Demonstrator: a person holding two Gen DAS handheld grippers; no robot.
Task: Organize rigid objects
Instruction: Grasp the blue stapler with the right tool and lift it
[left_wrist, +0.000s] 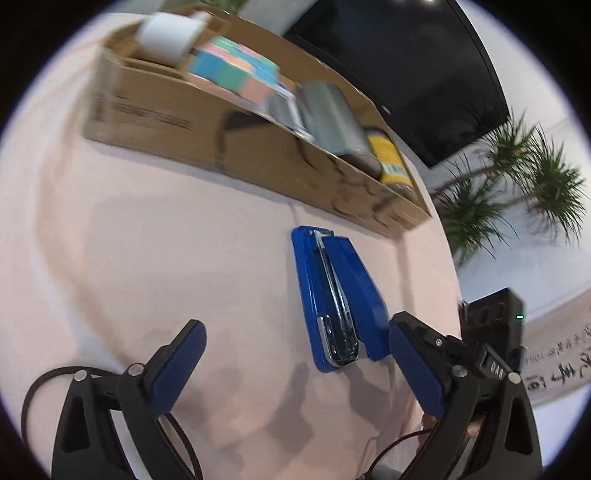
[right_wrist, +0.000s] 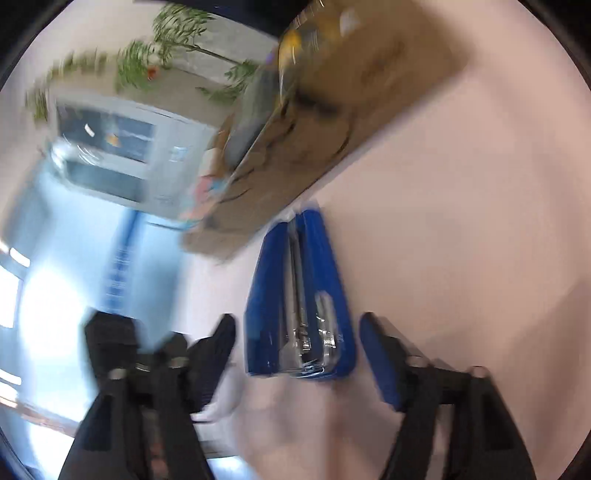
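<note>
Table: pale pink surface filling most of both views; everything listed below rests on it.
Cardboard box: long, open-topped, lying along the far side of the table; dark print on its near wall, blurred. In the right wrist view it runs diagonally above the stapler.
Box contents: a white mug at one end, a block of pastel sticky notes beside it, then a grey rounded case, then a yellow-labelled container at the other end. All are blurred, so finer detail cannot be made out.
Stapler: blue with a chrome magazine, lying on its side on the table just in front of the box, outside it; its far end comes close to the box wall, and contact cannot be judged.
Left gripper: jaws spread wide, holding nothing; the stapler's near end sits between the fingers, tight against the right-hand blue pad, well apart from the other.
Right gripper: jaws wide apart, nothing clamped; the stapler's near end lies between its fingers, with gaps showing on both sides. This view is motion-blurred.
</note>
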